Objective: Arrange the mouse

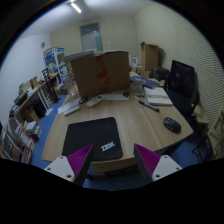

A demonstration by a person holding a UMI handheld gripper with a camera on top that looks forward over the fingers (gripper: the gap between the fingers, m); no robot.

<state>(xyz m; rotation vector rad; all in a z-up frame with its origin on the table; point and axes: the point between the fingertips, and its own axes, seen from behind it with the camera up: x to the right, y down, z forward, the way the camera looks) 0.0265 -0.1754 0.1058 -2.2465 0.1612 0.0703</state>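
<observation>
The mouse (172, 125) lies on the bench (130, 118), well apart from the mouse pad (95, 137); it looks light, rigid and smooth, best pinched across its flanks; the gripper (113, 163) hangs spread and empty; a cardboard box (100, 72) stands beyond, contents hidden.

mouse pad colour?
Black, with white lettering: the mouse pad shows in the gripper view, just ahead of the open fingers.
</observation>
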